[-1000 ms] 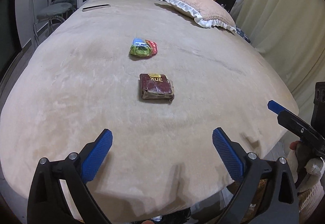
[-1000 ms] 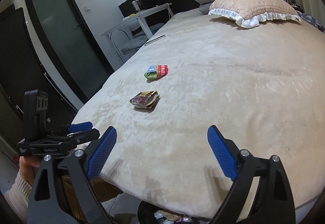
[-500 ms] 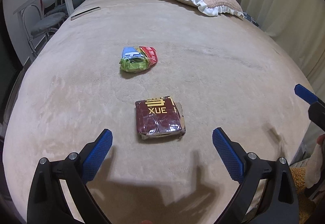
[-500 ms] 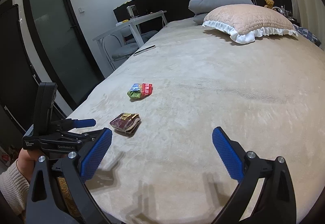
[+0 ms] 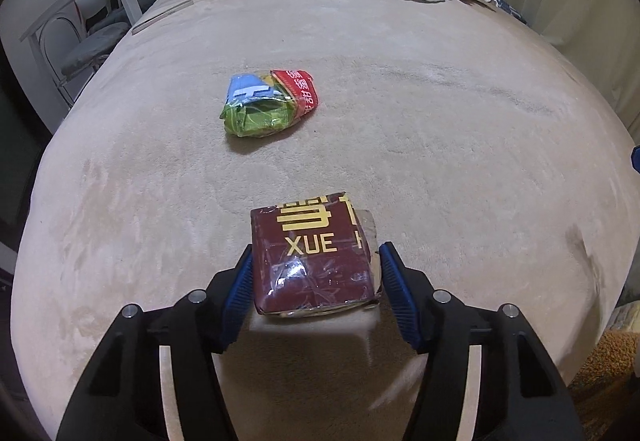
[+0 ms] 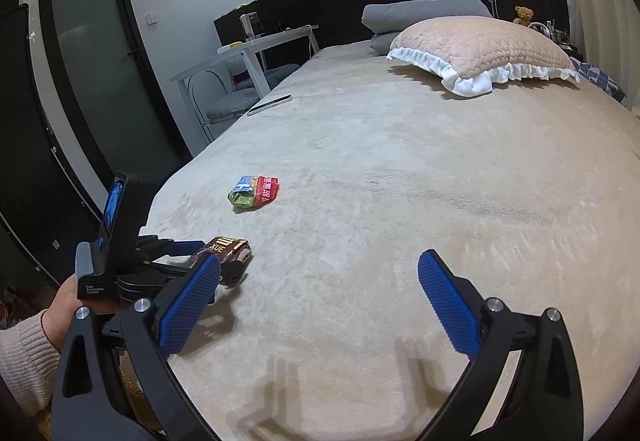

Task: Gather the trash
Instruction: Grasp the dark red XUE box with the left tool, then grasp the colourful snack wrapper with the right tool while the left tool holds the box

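A dark red packet (image 5: 312, 273) marked XUE lies on the beige bed cover (image 5: 440, 161), near its front edge. My left gripper (image 5: 316, 253) straddles it, jaws closing, and both blue pads (image 5: 240, 289) touch the packet's sides. In the right wrist view the same packet (image 6: 224, 247) sits between the left tool's fingers at lower left. A crumpled green, blue and red wrapper (image 5: 268, 105) lies loose farther up the bed (image 6: 254, 192). My right gripper (image 6: 320, 259) hovers open over bare cover, to the right of the packet, with nothing between its fingers.
A frilled pink pillow (image 6: 480, 49) and a grey folded blanket (image 6: 420, 13) lie at the head of the bed. A flat dark-and-white slab (image 6: 270, 104) rests near the left edge. Beside the bed stand a white table (image 6: 248, 53) and a chair (image 5: 88, 53). A sleeved hand (image 6: 60, 297) holds the left tool.
My left gripper moved forward and down over the red packet, and its jaws came in from wide open to the packet's sides. The right gripper drifted forward slightly and stayed open.
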Tool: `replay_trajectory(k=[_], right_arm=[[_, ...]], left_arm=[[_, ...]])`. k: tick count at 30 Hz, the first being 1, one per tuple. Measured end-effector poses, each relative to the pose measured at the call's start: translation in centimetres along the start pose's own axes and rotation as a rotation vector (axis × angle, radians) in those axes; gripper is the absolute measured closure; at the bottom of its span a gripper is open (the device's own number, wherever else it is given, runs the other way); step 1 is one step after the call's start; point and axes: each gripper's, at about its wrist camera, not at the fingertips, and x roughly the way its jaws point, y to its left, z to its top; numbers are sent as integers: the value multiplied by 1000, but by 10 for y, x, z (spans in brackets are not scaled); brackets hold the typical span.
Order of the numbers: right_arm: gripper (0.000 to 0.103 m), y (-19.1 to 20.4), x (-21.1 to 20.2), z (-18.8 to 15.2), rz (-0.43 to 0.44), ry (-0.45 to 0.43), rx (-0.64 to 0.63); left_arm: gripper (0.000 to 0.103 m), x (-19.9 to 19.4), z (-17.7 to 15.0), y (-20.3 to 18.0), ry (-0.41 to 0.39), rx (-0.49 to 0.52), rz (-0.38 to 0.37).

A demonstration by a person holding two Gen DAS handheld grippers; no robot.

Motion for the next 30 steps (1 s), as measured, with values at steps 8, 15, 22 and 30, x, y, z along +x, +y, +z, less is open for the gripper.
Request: replay_trajectory(k=[8,15,22,30], right_arm=[[5,-6,-1,-3,-17,-3,-4],[5,-7,6,-3,-23,16,4],[5,4,24,-2,-12,40,-2],[5,30,65,6,-6,64,-32]], left_arm=[[44,-14,-2,10,-36,-32,-5],[44,-38,-4,30,-101,-100,-34],[44,-67,-11,54,-174,-144,-36],[44,-90,-19,85,-235,-209,-27]])
